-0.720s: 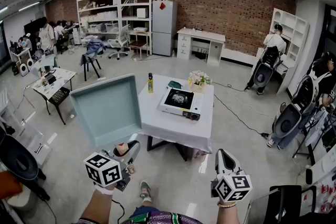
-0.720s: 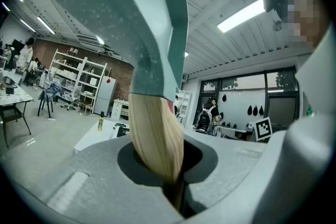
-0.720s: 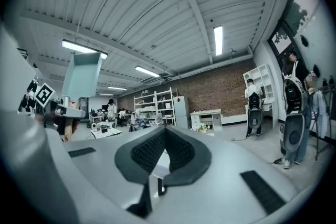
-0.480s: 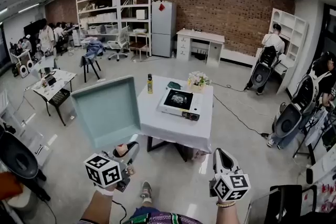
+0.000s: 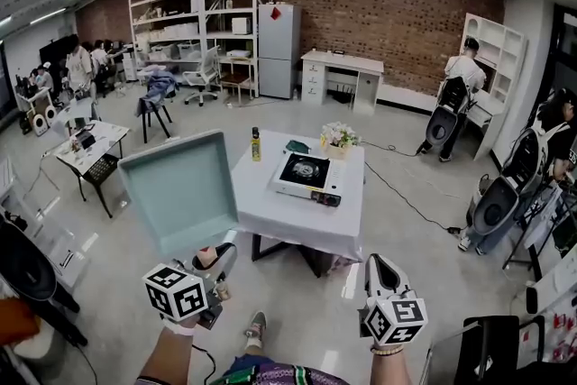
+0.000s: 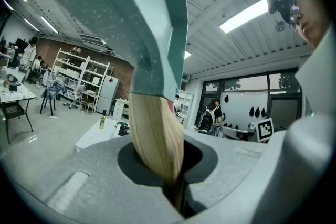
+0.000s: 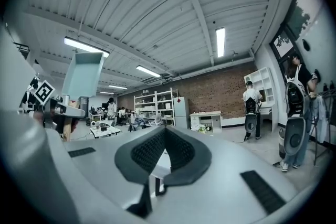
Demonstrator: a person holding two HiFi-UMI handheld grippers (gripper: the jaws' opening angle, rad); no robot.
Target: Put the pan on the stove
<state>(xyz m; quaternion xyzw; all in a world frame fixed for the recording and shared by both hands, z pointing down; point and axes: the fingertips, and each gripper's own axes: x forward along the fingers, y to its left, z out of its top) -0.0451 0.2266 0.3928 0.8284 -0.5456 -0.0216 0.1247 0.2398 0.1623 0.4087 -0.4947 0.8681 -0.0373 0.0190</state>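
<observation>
Carry step, by the looks of it: the pan has been picked up but hasn't been brought to the stove yet.

The left gripper (image 5: pixel 216 259) is clamped on the pan's wooden handle (image 6: pixel 155 139), with the jaws pinched almost together around it. The square teal pan (image 5: pixel 180 189) is held up above and ahead of those jaws. It's tipped well off level, so its inside is turned toward the head view.

Ahead of the left jaws and off to their right, well apart from them, the stove (image 5: pixel 306 174) can be seen on a white table (image 5: pixel 275 216). Its burner is bare. A bottle (image 5: pixel 256 144) and some flowers (image 5: pixel 339 136) are set beyond it.

The right gripper (image 5: pixel 383 270) is carried low and about level. Its jaws are pressed together with nothing between them, and the table is well ahead of them too.

What's probably called for next: the gap to the table has to be closed first. Then the pan should be rolled flat and lowered so its base is centred over the burner, with the handle kept clear of the bottle. Since it's only gripped at the handle, some swing should be expected while it's being levelled.
</observation>
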